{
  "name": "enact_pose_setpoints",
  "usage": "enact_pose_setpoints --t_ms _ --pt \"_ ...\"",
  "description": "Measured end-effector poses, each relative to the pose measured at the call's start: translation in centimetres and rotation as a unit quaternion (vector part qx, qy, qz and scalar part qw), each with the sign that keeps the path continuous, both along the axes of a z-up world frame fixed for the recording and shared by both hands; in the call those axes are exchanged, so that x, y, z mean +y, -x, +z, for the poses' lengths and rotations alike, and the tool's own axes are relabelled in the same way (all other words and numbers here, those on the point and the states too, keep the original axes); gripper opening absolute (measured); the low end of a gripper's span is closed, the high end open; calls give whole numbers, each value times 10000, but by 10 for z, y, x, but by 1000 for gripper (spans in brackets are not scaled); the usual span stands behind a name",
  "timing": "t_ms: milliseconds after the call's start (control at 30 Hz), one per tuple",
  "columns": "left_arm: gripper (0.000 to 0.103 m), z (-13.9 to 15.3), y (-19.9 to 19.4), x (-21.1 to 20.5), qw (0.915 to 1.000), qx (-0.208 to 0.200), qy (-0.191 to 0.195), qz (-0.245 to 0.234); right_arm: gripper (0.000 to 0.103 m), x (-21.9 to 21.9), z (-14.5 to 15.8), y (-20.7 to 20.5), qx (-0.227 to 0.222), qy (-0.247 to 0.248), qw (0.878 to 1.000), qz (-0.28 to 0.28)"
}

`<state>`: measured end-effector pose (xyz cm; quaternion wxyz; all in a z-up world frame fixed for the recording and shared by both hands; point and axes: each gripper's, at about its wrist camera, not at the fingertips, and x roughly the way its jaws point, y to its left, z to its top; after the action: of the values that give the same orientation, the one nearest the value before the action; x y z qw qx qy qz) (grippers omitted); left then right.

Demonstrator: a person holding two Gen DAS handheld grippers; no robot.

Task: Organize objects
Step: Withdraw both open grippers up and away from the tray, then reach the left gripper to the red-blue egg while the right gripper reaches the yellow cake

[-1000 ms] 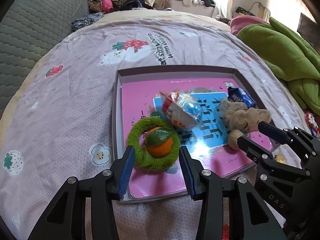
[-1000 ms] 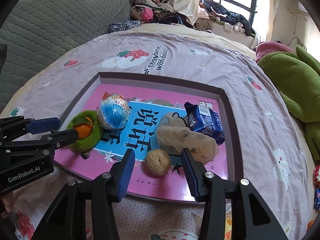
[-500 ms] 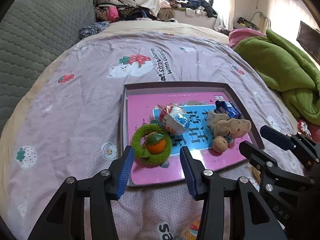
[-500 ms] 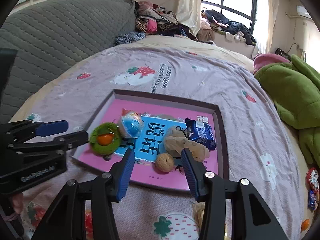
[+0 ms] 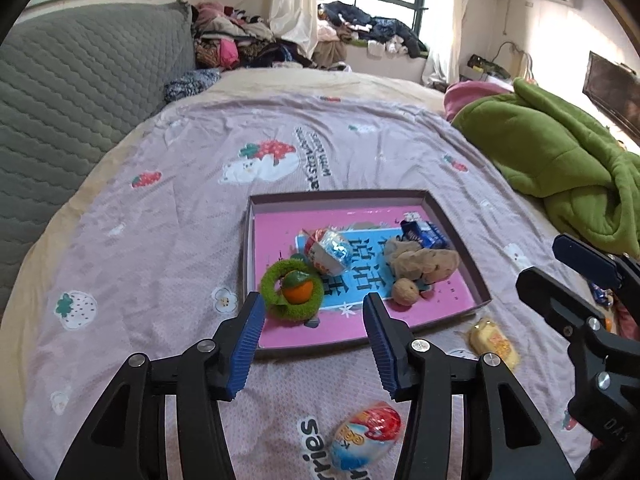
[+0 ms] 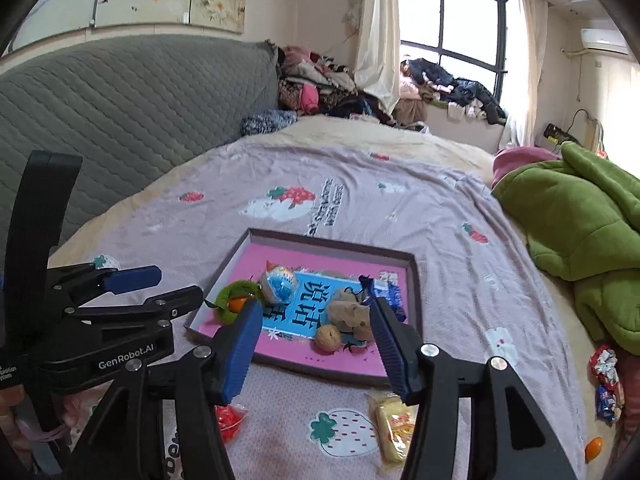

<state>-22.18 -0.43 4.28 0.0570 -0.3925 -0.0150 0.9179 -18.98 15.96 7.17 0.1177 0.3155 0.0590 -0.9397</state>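
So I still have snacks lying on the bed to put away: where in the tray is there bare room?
The far strip of the tray, between its back wall and the egg-shaped snack, is bare. So is the near right corner, in front of the walnut. The middle is crowded: green ring with orange, beige bundle, blue packet.

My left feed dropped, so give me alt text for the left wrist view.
The open, empty left gripper hangs above a shallow tray on a bedsheet, holding an orange in a green ring, a walnut and snack packets. A wrapped egg lies outside.
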Motion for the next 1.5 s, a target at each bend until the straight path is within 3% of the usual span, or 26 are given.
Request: enact_pose_setpoints --t_ms 267,500,733,1200,1500 --pt "53 22 -31 8 9995 282 -3 -158 58 21 17 -27 206 97 9997 -73" --pt "53 19 -50 23 9986 367 118 -359 59 50 5 -40 50 102 9995 -285" --pt "53 2 -61 29 9983 296 216 -444 60 74 -16 -38 -222 81 9985 -503" --pt "53 -39 -68 29 9983 -50 341 -480 60 79 -46 -35 -585 -67 9975 -381" --pt "53 -71 -71 39 9938 -162 727 -824 60 81 -75 -28 -909 -205 9950 -349"
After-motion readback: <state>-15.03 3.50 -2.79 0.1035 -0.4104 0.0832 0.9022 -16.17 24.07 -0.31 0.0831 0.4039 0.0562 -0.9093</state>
